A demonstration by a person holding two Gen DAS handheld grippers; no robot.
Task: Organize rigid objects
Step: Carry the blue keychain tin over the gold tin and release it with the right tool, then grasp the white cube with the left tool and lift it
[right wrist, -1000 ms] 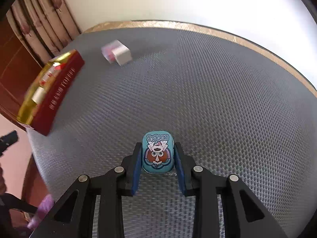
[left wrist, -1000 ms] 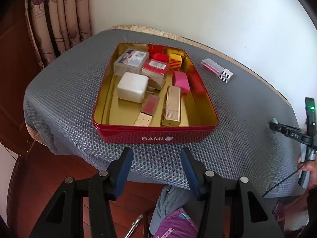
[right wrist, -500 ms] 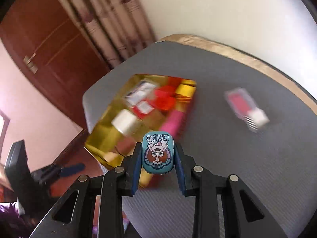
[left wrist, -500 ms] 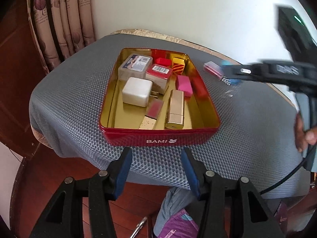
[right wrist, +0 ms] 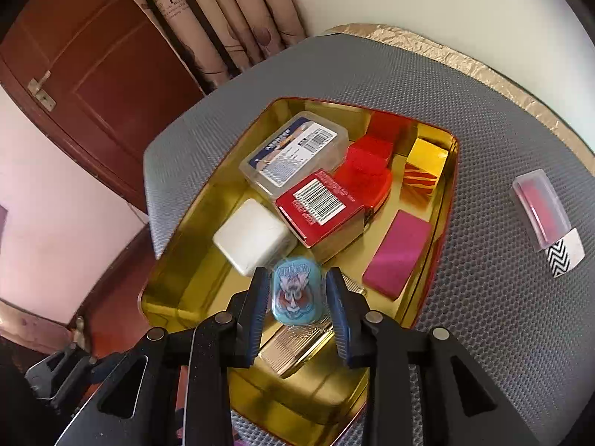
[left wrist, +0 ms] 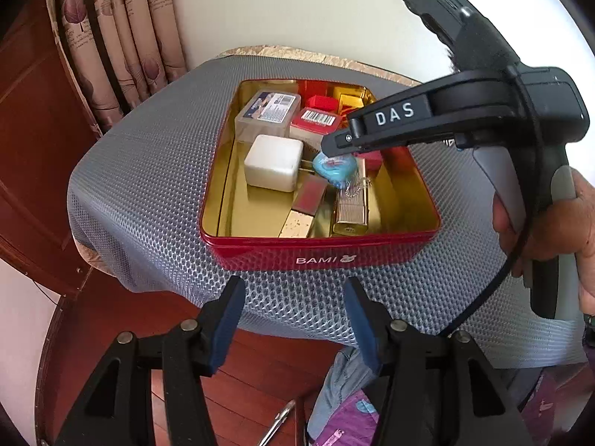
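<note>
Between the right gripper's blue fingers sits a small blue cartoon-printed tin, blurred and with a sliver of gap on each side: the jaws are opening and the pads no longer seem to press it, so it looks to be dropping free. It hangs over the near middle of the red BAMI tin tray, just above a ribbed gold case and beside a white charger block, presumably because that is the last open patch among the packed items. Around it lie a red barcoded box, a clear plastic box, a pink block and a yellow box.

The left gripper hangs short of the tray's front wall, its fingers apart and opening wider with nothing between them, likely waiting its turn. A clear lipstick-style case lies alone on the grey mesh tabletop, well apart from the tray, probably the next thing to collect.
</note>
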